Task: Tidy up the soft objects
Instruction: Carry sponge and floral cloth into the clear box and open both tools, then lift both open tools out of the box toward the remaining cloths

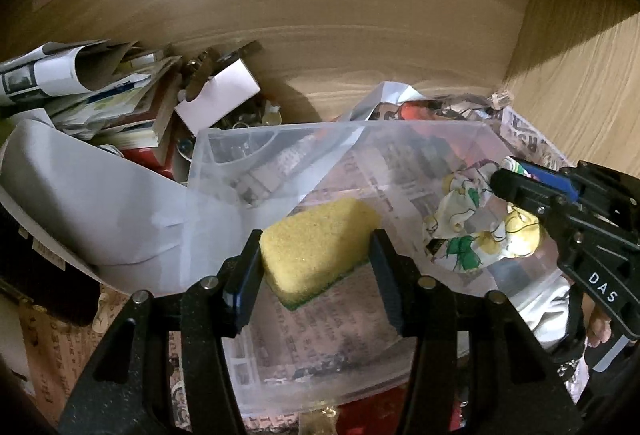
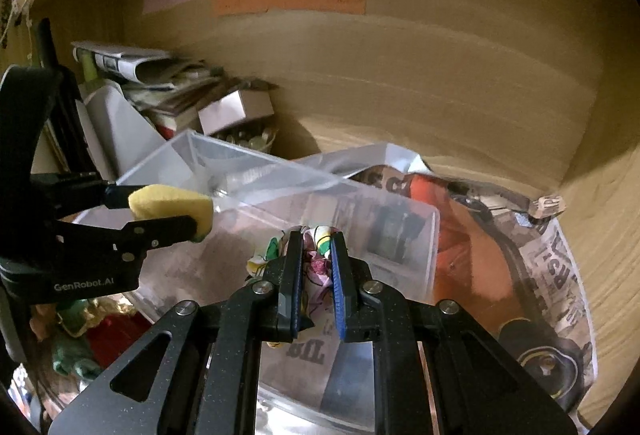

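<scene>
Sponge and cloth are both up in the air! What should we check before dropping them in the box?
1. Left gripper shut on sponge: ok.
2. Right gripper shut on cloth: ok.
3. Sponge above the open clear box: ok.
4. Cloth above the box: ok in both views.
5. Space on the box floor below: ok, only newspaper shows through it.
6. Grippers apart from each other: ok.
7. Box sitting level: cannot tell.
</scene>
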`<state>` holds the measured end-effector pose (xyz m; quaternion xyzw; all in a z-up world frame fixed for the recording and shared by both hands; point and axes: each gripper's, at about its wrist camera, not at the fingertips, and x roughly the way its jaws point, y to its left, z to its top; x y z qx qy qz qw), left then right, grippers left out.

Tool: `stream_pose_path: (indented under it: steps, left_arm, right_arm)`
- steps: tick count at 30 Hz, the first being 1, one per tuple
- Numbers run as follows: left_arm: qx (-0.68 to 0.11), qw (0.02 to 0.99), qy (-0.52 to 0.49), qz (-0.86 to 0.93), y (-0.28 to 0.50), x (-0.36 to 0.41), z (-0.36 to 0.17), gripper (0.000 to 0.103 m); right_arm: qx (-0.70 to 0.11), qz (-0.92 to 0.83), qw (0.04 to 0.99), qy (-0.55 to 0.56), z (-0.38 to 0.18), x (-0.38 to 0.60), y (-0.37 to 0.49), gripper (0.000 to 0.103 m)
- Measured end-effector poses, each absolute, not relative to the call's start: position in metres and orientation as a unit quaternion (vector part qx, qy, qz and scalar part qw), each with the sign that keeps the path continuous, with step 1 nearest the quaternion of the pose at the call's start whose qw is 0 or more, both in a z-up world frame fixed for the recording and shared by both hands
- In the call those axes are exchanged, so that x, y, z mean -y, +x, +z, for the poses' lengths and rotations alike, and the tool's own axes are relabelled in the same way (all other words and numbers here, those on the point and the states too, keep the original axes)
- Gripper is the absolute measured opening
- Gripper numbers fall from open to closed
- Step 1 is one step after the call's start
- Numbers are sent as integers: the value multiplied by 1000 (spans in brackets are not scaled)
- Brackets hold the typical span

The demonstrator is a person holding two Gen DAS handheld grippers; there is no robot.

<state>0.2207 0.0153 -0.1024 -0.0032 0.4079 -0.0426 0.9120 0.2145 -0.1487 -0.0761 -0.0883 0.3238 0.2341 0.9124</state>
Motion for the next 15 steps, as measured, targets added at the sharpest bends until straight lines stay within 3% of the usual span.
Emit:
stream_pose_path:
  steps: [3,8,15]
  left_arm:
    - [-412,910,2,-42,222,-13,-105,54]
    - [-409,912,3,-43,220,-13,-102,67]
    - [-379,924,2,-43,201,-15,-81,76]
  right_arm:
    - [-334,233,909,-91,-80,147,218,16]
    - [-331,228,912,-84,-77,151,216,46]
    - [-288,222,928,-74,-55,159,198,66]
